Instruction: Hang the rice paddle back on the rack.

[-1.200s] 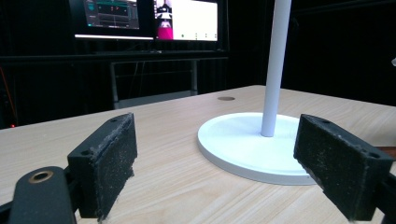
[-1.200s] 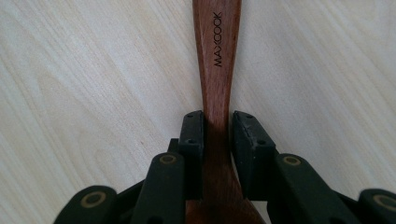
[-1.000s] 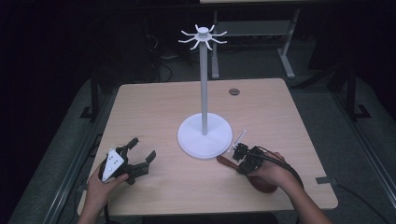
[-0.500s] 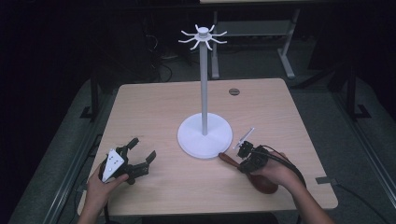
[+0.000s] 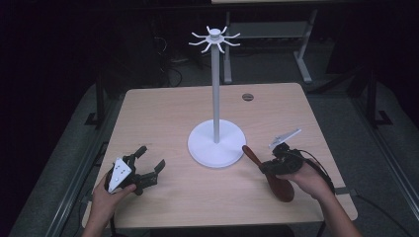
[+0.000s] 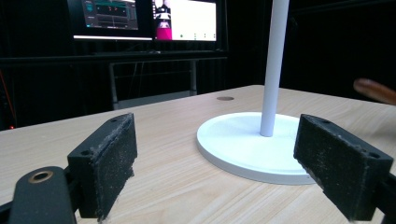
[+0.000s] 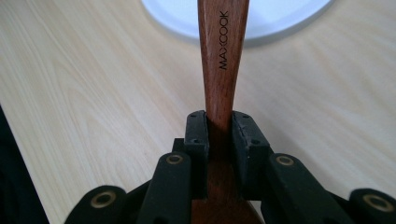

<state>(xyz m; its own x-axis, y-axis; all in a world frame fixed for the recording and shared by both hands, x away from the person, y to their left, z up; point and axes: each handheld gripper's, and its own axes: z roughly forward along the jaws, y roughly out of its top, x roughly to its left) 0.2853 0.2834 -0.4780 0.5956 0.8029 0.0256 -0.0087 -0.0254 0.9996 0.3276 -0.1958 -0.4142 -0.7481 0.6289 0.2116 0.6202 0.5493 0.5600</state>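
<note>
Here we see, from the high view, the right gripper point(image 5: 274, 165) clamped on a dark brown wooden spoon point(image 5: 269, 173) at the near right of the pale wooden table point(image 5: 163, 113), its handle end pointing toward the round white base of the tall white hook stand point(image 5: 216, 143). The right gripper view adds what that view lacks: both pads pressing the handle, which bears the printed word MAXCOOK point(image 7: 223, 39). At the near left, the left gripper point(image 5: 141, 170) rests with jaws spread wide; the left gripper view confirms nothing lies between them, with lit monitors point(image 6: 144, 18) beyond.
</note>
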